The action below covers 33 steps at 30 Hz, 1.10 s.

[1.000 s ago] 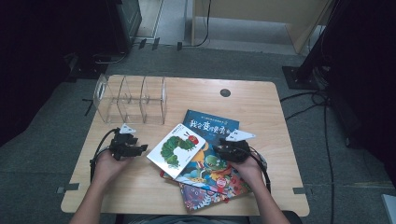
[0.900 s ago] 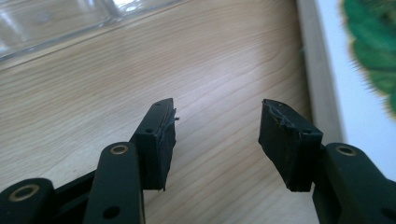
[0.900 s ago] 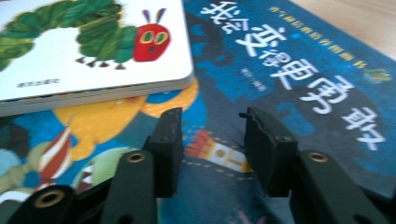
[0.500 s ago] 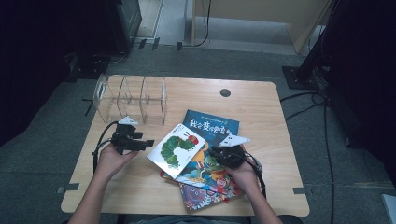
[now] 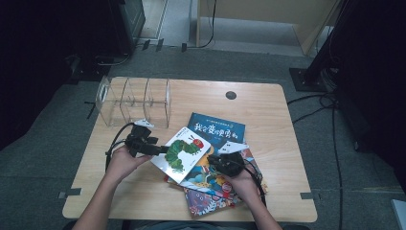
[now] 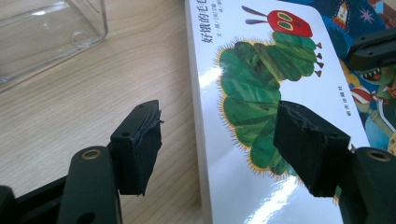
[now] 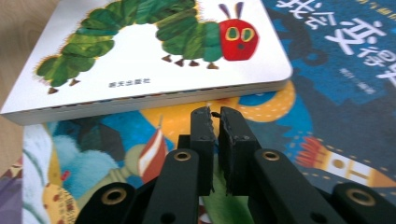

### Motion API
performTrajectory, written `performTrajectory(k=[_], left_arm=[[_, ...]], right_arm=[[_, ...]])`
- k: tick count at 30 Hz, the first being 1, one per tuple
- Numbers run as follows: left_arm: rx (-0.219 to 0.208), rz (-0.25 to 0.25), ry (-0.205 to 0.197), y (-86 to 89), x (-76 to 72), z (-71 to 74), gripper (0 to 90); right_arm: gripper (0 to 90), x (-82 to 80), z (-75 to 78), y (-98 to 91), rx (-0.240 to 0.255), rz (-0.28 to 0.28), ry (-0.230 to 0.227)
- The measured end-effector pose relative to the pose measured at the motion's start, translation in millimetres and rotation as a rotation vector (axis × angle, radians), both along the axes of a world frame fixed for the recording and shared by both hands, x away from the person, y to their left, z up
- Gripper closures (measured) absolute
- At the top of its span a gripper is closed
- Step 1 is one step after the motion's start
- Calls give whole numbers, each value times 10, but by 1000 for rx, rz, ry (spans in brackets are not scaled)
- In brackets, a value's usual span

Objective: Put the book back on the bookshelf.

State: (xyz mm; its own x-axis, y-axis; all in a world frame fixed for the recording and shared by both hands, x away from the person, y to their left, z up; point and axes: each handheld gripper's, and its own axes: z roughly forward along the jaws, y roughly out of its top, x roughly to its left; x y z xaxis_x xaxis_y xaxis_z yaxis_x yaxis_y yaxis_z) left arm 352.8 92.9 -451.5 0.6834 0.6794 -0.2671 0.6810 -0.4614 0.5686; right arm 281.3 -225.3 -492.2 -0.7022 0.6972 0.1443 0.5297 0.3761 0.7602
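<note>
Caterpillar book (image 5: 182, 154) now nearer left gripper (image 5: 160, 149)

So I'm working over a light wooden table (image 5: 268, 105) with rounded corners, sitting on grey carpet, with a small dark round cap (image 5: 231, 95) set into the top near its far edge. Using that cap as my landmark: the clear acrylic divider rack (image 5: 134, 99) stands well off to its left, near the far-left corner. The heap of picture books (image 5: 210, 163) lies on the wood nearer to me than the cap, roughly mid-table.
</note>
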Motion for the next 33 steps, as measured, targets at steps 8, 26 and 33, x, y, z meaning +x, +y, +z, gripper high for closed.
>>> performTrajectory(k=[8, 26, 33], left_arm=[[38, -35, 18, -129, 54, -14, 294], [61, -43, 145, -210, 111, -151, 262], [28, -50, 200, -243, 148, -201, 248]], right_arm=[[856, -30, -5, 103, 7, 28, 4], [867, 36, -8, 210, 0, 66, -6], [869, 73, -10, 251, -6, 67, -17]])
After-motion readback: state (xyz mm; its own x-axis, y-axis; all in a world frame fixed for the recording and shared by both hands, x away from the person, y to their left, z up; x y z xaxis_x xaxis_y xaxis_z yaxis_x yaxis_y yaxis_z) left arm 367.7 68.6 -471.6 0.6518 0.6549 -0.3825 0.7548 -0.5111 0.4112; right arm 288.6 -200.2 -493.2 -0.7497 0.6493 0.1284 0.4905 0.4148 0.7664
